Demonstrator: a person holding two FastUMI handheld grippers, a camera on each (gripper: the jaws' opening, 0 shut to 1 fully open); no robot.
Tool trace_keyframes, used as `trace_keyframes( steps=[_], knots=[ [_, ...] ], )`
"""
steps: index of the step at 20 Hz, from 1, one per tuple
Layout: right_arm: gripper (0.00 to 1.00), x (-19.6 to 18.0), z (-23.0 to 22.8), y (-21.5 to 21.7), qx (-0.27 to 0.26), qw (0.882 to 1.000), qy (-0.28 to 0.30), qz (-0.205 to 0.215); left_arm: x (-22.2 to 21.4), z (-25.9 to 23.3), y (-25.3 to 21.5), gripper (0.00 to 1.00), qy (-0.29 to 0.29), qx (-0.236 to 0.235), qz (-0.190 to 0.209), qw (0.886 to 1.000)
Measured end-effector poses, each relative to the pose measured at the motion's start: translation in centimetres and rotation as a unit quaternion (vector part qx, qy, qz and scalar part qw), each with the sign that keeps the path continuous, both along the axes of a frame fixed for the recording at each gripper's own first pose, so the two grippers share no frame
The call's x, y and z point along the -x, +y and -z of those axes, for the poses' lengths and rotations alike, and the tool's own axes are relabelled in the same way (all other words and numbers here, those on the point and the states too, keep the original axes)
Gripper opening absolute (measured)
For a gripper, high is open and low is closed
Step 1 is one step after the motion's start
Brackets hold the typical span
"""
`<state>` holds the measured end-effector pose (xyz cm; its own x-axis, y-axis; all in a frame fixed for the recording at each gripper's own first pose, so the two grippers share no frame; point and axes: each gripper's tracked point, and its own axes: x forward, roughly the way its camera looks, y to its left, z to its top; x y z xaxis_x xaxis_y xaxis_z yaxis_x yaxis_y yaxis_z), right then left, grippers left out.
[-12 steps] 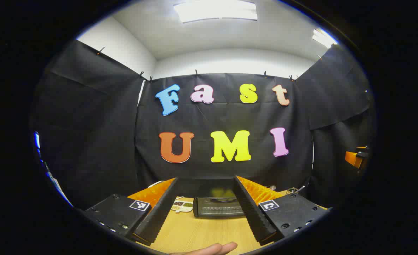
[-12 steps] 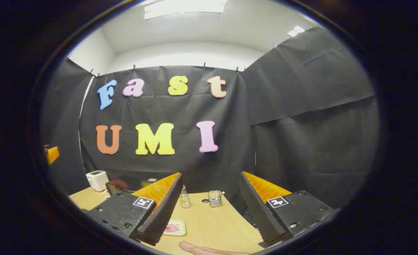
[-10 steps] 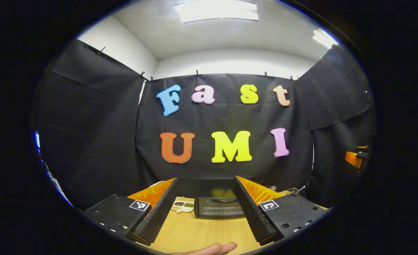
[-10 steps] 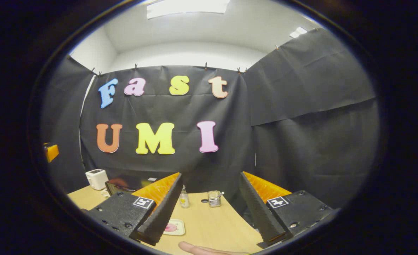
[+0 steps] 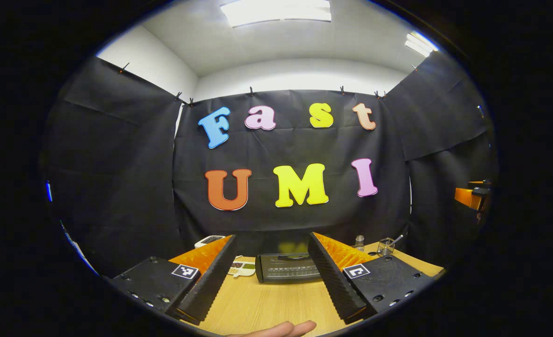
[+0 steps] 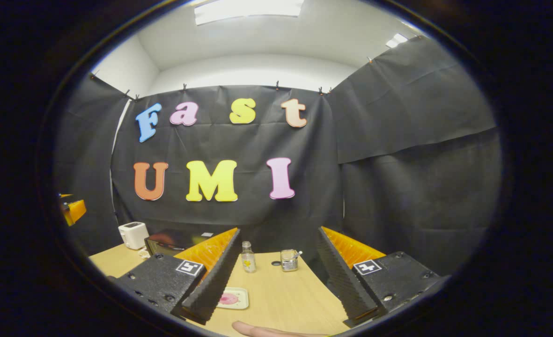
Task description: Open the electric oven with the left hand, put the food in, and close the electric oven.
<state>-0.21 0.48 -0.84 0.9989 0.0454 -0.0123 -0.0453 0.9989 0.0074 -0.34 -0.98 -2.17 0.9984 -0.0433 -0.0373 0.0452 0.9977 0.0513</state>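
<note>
1. While the oven (image 5: pixel 289 267) sits shut at the far side of the desk (image 5: pixel 267 304), the step in hand, as I judge it, is the reach of the left claw (image 5: pixel 272 276) toward the oven door.
2. To do it well, the left claw should go straight ahead and a little down, stay spread until its fingers bracket the handle at the top of the door, then close and pull the door down and toward the person without dragging the oven across the desk.
3. Seen from the left gripper view, the oven lies dead ahead, framed between the two fingers and well apart from them; the left claw is spread wide and holds nothing.
4. Just left of the oven lies a small tray (image 5: pixel 241 270) with compartments; a bottle (image 5: pixel 359 242) and a cup (image 5: pixel 386 245) stand to its right.
5. From the right gripper view, the right claw (image 6: pixel 276 276) is likewise spread and empty; the food on its plate (image 6: pixel 232 298) lies on the desk just beside the left finger, near and low.
6. That plate is the right claw's next target, I judge, once the door is down; the oven (image 6: pixel 173 241) shows far left there, next to a toaster (image 6: pixel 133 234).
</note>
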Motion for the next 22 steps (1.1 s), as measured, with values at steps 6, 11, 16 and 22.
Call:
trace_keyframes(
  steps=[6, 11, 16, 22],
  knots=[
    [0.99, -1.5, 1.1, 0.6, -0.005, 1.0, 0.001, -0.017, -1.3, 1.3, -1.9, 0.96, 0.009, 0.019, 0.017, 1.0],
    [0.99, -3.9, 2.9, 1.0, -0.023, 0.999, 0.018, -0.026, -6.7, 4.3, -3.1, 0.96, 0.031, 0.031, 0.014, 0.999],
    [0.99, -6.3, 4.7, 0.6, -0.021, 0.999, 0.032, -0.03, -13.5, 9.1, -5.2, 0.96, 0.086, 0.012, 0.033, 0.996],
    [0.99, -7.8, 5.8, -0.7, -0.019, 0.998, 0.048, -0.024, -20.9, 16.1, -6.8, 0.96, 0.167, -0.018, 0.039, 0.985]
  ],
)
